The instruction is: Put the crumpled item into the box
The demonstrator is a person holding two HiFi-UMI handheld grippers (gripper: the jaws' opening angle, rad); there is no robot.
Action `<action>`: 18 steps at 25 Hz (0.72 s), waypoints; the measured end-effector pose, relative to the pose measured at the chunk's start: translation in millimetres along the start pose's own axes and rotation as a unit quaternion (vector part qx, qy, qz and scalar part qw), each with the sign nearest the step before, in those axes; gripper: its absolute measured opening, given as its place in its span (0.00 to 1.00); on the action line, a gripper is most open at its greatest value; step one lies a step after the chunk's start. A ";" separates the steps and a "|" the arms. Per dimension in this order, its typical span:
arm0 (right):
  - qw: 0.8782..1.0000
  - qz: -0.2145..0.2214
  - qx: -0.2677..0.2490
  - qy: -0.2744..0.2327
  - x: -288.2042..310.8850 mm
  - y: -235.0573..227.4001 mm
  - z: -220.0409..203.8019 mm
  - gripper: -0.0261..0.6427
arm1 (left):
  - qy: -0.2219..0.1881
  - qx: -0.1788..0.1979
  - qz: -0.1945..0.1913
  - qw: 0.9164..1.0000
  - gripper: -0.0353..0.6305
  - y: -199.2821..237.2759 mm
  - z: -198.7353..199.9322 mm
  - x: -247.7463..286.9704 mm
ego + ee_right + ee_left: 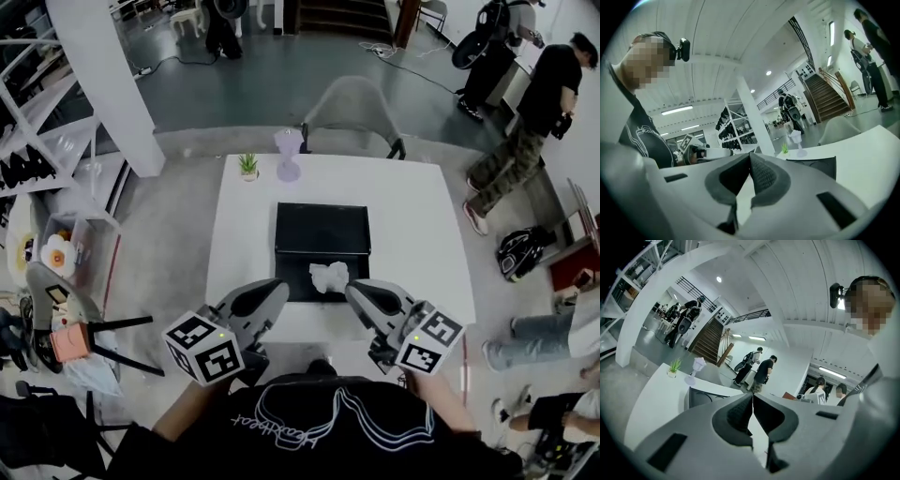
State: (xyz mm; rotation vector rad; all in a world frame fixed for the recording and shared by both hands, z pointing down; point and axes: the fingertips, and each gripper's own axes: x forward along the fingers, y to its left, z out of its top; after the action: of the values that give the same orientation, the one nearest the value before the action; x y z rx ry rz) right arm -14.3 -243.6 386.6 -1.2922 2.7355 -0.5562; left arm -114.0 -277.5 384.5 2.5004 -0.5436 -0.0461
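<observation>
A crumpled white item (329,277) lies inside the black box (300,230), close to the box's near edge. The box stands in the middle of a white table (417,244). My left gripper (277,287) hovers at the table's near edge, left of the crumpled item. In the left gripper view (752,395) its jaws meet tip to tip with nothing between them. My right gripper (353,290) sits just right of the crumpled item, apart from it. The right gripper view (750,154) shows its jaws shut and empty. The box also shows past each gripper (701,397) (815,165).
A small potted plant (248,166) and a pale purple vase (289,155) stand at the table's far edge. A grey chair (354,112) is behind the table. People (525,131) stand to the right; a shelf (37,141) and a stool (70,328) are at left.
</observation>
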 end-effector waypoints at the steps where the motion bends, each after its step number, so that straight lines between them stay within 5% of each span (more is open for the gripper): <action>1: 1.000 0.000 -0.001 -0.010 -3.8 2.6 2.8 0.04 | 0.000 0.004 -0.006 1.000 0.06 -3.6 0.1 0.8; 18: 0.999 -0.015 -0.018 -0.034 -29.1 15.0 -1.3 0.04 | 0.016 0.023 -0.057 0.998 0.06 -37.5 -11.1 9.4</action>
State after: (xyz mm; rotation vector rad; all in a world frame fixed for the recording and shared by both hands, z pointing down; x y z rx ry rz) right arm -6.9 -212.4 379.9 -1.3373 2.6878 -0.4591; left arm -89.8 -247.1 374.1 2.5703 -0.3936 -0.0367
